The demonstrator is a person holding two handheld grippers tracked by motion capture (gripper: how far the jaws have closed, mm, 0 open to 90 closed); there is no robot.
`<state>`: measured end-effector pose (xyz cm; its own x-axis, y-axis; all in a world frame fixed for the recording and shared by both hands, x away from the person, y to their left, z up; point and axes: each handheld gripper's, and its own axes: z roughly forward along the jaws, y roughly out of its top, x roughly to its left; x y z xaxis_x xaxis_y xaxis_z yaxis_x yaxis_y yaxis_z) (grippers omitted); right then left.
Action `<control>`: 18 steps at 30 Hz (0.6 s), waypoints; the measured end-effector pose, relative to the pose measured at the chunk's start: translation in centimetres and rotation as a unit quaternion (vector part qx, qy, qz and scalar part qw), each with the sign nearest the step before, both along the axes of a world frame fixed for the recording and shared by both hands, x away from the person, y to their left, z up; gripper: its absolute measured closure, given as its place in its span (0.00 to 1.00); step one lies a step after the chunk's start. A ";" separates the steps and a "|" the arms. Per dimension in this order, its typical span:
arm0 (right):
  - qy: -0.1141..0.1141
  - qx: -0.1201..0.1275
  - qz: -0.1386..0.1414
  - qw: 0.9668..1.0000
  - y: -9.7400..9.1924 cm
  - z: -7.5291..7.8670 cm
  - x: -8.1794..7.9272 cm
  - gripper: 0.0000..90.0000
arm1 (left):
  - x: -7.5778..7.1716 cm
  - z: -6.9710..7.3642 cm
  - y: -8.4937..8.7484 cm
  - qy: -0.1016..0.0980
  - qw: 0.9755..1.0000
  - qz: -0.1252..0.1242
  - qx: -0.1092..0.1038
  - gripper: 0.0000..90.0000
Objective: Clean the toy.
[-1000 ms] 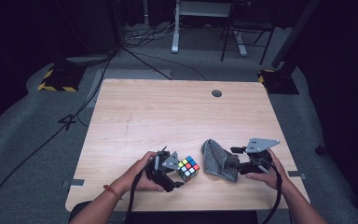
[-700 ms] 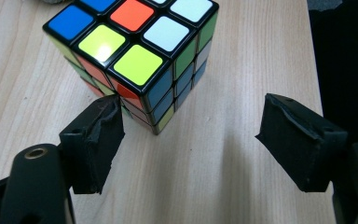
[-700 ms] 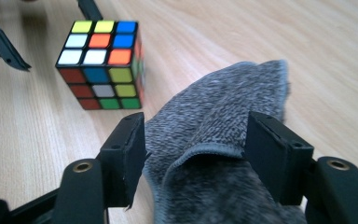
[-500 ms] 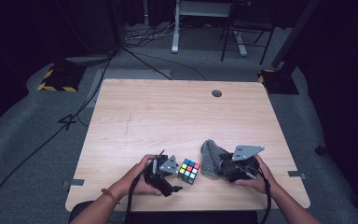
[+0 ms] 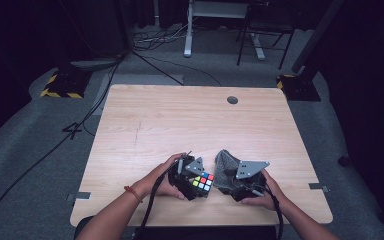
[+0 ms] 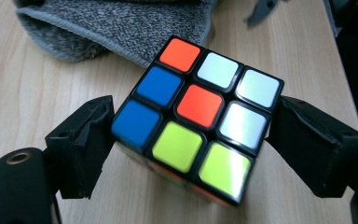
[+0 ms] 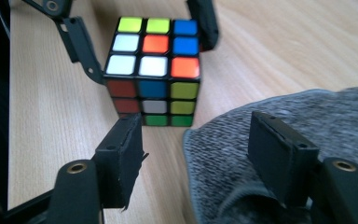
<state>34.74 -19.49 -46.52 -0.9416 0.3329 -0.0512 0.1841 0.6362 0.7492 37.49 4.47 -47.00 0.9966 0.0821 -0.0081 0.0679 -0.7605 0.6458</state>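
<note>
Your left tongs (image 6: 191,140) have just been opening, cube (image 6: 196,116) between them, unpressed. Right tongs (image 7: 196,158) wide, just opening, over cloth (image 7: 307,135) beside cube. Surface (image 5: 180,120) beyond cube bare.

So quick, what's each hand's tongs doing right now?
Left tongs: just opened, loosely straddling the Rubik's cube.
Right tongs: open over the grey cloth.

Cube (image 5: 203,182) and grey cloth (image 5: 226,170) crowd the near edge; table (image 5: 190,120) beyond lies open
</note>
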 end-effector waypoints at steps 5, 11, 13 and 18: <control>-0.001 -0.030 0.011 0.999 1.4 -1.1 0.1 0.40 | -0.3 -0.7 -0.5 -0.010 1.000 -0.004 0.015 0.18; 0.005 -0.041 0.009 0.999 2.3 -2.0 0.2 0.39 | -0.2 -0.8 -0.7 -0.008 1.000 -0.012 0.013 0.20; 0.004 -0.042 0.010 0.999 2.4 -2.0 0.2 0.39 | -0.2 -0.8 -0.6 -0.005 1.000 -0.013 0.014 0.20; 0.003 -0.025 -0.002 1.000 2.0 -1.7 0.3 0.39 | -0.1 -0.7 -0.3 0.001 1.000 -0.014 0.013 0.22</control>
